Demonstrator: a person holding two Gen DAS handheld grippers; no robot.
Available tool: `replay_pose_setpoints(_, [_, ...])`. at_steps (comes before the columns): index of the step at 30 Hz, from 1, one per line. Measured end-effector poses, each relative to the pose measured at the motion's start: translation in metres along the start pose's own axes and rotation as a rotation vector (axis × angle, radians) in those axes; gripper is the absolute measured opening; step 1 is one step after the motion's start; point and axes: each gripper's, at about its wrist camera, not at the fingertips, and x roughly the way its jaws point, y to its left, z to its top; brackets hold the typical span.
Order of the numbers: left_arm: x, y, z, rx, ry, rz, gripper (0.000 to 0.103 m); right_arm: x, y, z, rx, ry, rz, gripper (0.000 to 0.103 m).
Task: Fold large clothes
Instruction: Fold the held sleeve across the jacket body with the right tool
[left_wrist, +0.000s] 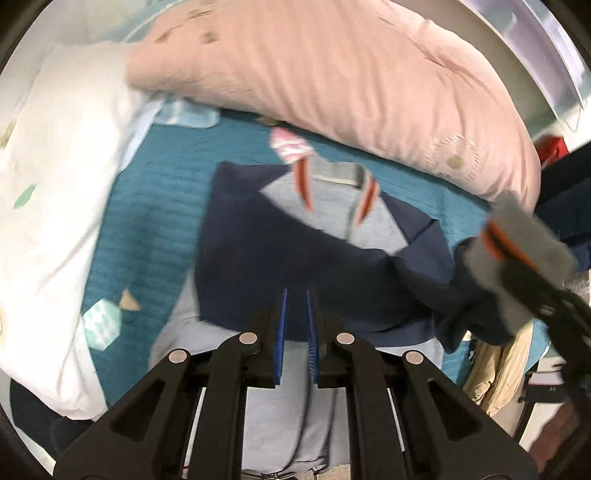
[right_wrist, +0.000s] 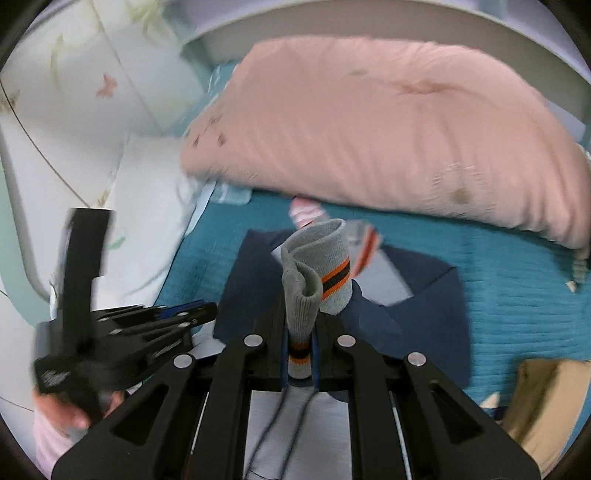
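A navy and grey sweatshirt with orange collar stripes lies spread on the teal bedspread; one navy sleeve is folded across its grey chest. My left gripper hovers over its lower half, shut, with nothing between the blue pads. My right gripper is shut on the grey sleeve cuff, which has an orange and black band and stands up from the jaws. The navy sleeve trails down from the cuff to the sweatshirt. In the left wrist view the right gripper holds the cuff at the right edge.
A bulky pink duvet lies along the far side of the bed. White bedding is piled at the left. A tan garment sits at the bed's near right corner. A hand holds the left gripper.
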Motion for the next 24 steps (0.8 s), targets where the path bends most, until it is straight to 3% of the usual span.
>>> replay_pose_setpoints(5, [0.004, 0.048, -0.010, -0.023, 0.021, 0.036, 0.011, 0.066, 0.051, 0.001, -0.038, 0.062, -0.034, 0.009])
replay_pose_setpoints(10, [0.015, 0.097, -0.020, -0.090, 0.050, 0.033, 0.011, 0.126, 0.073, 0.001, -0.008, 0.132, -0.036, 0.013])
replay_pose_setpoints(13, [0.027, 0.116, -0.024, -0.104, 0.074, 0.033, 0.011, 0.152, 0.078, -0.003, 0.031, 0.171, 0.024, 0.026])
replay_pose_setpoints(14, [0.030, 0.121, -0.025, -0.105, 0.081, 0.036, 0.011, 0.160, 0.079, -0.005, 0.053, 0.192, 0.037, 0.042])
replay_pose_setpoints(15, [0.034, 0.124, -0.025, -0.106, 0.087, 0.037, 0.011, 0.162, 0.077, -0.008, 0.071, 0.206, 0.048, 0.057])
replay_pose_setpoints(19, [0.043, 0.131, -0.028, -0.129, 0.095, 0.028, 0.011, 0.159, 0.073, -0.014, 0.103, 0.215, 0.104, 0.060])
replay_pose_setpoints(22, [0.048, 0.123, -0.028, -0.124, 0.099, 0.015, 0.011, 0.138, 0.049, -0.017, 0.108, 0.180, 0.076, 0.061])
replay_pose_setpoints(24, [0.054, 0.114, -0.028, -0.114, 0.111, 0.014, 0.011, 0.125, 0.020, -0.018, 0.135, 0.161, 0.031, 0.070])
